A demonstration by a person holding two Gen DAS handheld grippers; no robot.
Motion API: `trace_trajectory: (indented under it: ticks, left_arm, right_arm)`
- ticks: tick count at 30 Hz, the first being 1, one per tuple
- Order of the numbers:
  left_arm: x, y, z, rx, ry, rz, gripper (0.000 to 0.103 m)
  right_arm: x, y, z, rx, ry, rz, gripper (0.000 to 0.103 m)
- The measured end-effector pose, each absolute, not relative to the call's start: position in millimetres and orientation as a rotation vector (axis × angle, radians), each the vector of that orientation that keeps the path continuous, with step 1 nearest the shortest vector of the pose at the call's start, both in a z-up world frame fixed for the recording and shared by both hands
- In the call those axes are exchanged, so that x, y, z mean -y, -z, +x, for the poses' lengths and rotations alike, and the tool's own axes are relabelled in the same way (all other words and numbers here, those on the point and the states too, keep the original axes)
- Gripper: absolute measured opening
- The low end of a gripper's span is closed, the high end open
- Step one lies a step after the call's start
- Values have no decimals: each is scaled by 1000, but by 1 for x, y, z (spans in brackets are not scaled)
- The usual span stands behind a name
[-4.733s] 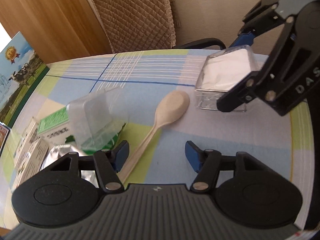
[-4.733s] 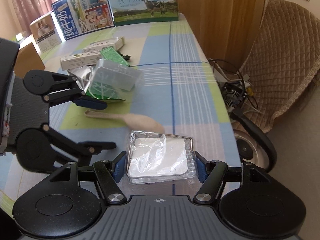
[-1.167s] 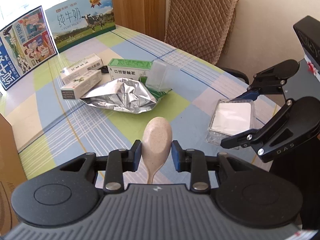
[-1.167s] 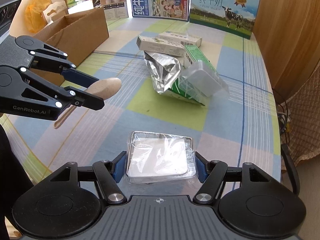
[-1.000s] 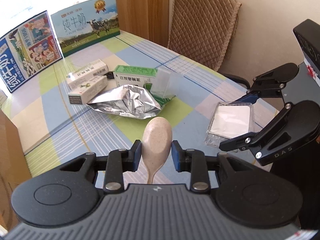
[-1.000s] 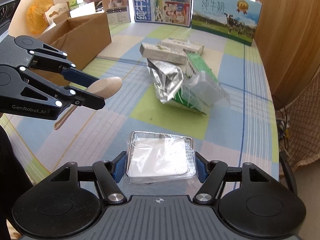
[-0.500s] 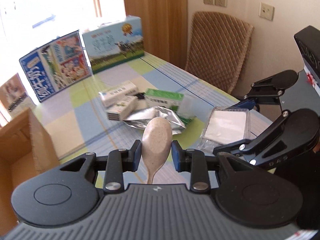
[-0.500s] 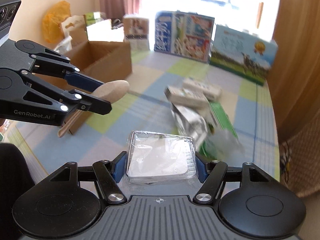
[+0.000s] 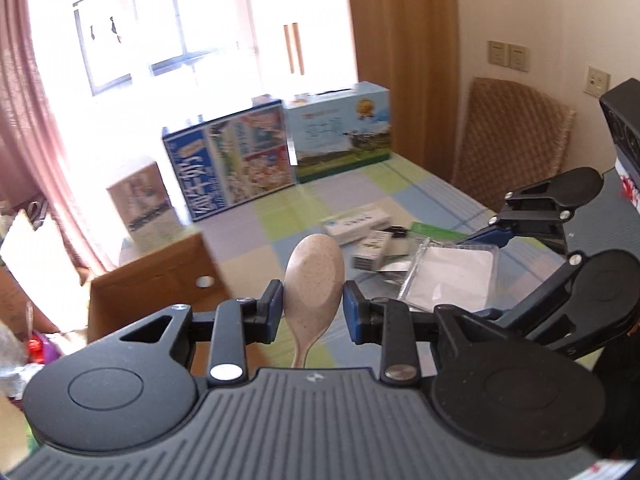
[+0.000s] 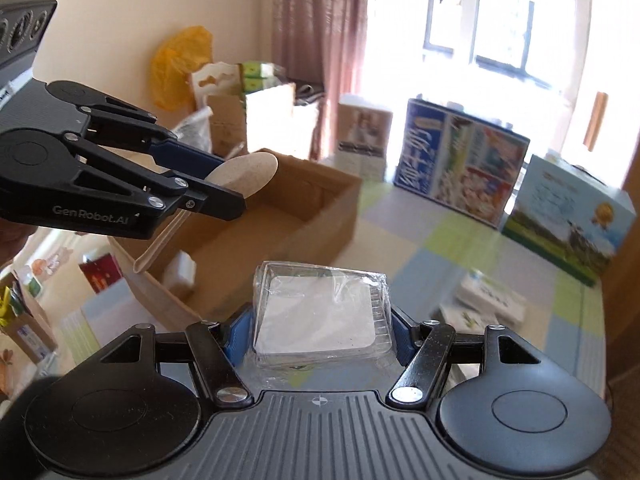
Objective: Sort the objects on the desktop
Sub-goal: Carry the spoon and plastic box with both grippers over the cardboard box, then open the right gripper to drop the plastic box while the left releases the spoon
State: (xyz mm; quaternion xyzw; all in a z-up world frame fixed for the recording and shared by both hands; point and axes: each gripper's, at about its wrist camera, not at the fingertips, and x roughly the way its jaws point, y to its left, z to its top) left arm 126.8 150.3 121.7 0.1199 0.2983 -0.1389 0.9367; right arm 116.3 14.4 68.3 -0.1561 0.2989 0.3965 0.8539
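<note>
At centre of the left wrist view, the left gripper (image 9: 313,311) pinches the bowl of a speckled beige spoon (image 9: 314,270) between its blue pads. The spoon's long axis runs along the fingers: the bowl projects forward past the fingertips and the handle points back toward the gripper body. In the right wrist view the same spoon (image 10: 244,178) appears at left centre, with its handle slanting down toward lower left.

At lower centre of the right wrist view, the right gripper (image 10: 320,330) is pressed against the two sides of a clear plastic box (image 10: 322,314) with a white insert, wrapped in film. The box lies flat between the fingers.

Key relation: the open cardboard box (image 10: 280,216) lies ahead and left of the right gripper. In the right wrist view, the spoon overlaps the box's opening at left centre, so the left gripper is judged nearer to it. Whether the spoon is fully above the opening cannot be determined. In the left wrist view the cardboard box (image 9: 160,276) sits at centre left, just left of the spoon.

Container contents: a small white object (image 10: 180,274) rests in the cardboard box; the rest of its interior is partly hidden.

Remaining on the checked tablecloth (image 9: 256,248): two white cartons (image 9: 362,232) at right centre of the left wrist view, plus items partly hidden behind the plastic box. Milk cartons (image 9: 276,160) stand at the table's far edge.
</note>
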Motion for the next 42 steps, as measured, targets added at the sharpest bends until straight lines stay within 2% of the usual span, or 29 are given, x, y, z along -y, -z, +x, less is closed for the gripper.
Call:
trace_trajectory:
  ticks: [7,16,30,32,42]
  left_arm:
    - [-224,-121,139,-643,172,216,27]
    - [-278,-88,148,-699,134,112,27]
    - [-306,-48,165,-739,100,55,27]
    - [-308,-45,164,-749,93,50,36]
    - [-311,-44,152,-746,63,80,36]
  right_arm:
    - [-82,-78,127,-591,-933,-341,65]
    - [-140,-38,141,-652,-989,-396,65]
    - [-161,-5,154,-701,-989,-413,65]
    - [-163,-3,155,-707,-990,-414,65]
    - [-167,5,152,-716,-994,-420,65]
